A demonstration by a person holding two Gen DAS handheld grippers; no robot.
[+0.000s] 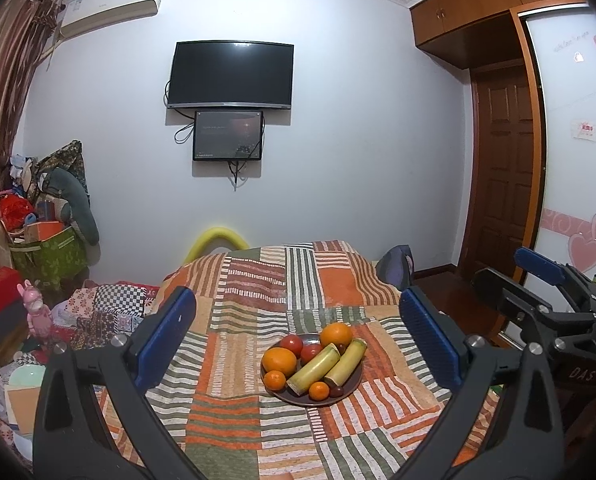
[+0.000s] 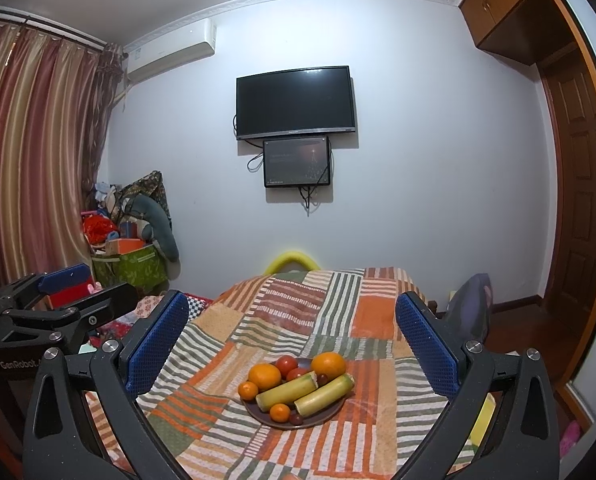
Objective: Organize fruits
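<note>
Both grippers hung low in frame, left gripper (image 1: pixel 298 336) and right gripper (image 2: pixel 291 344), fingers spread wide, gripping nothing. Just past them, centre-low on the patchwork cloth (image 1: pixel 233 312), the dark plate (image 1: pixel 352 385) already held all the fruits: oranges (image 1: pixel 279 361), tomatoes (image 1: pixel 291 345), two sugarcane pieces (image 1: pixel 313 368). This fit either sorted or awaiting sorting. Any grasp would want centred fingers and gentle closing on round fruit. TV (image 1: pixel 230 75) on the far wall.

Both wrist views face far wall across bed, side by side; share fruit plate (image 1: pixel 348 390) (image 2: pixel 330 414), near.
</note>
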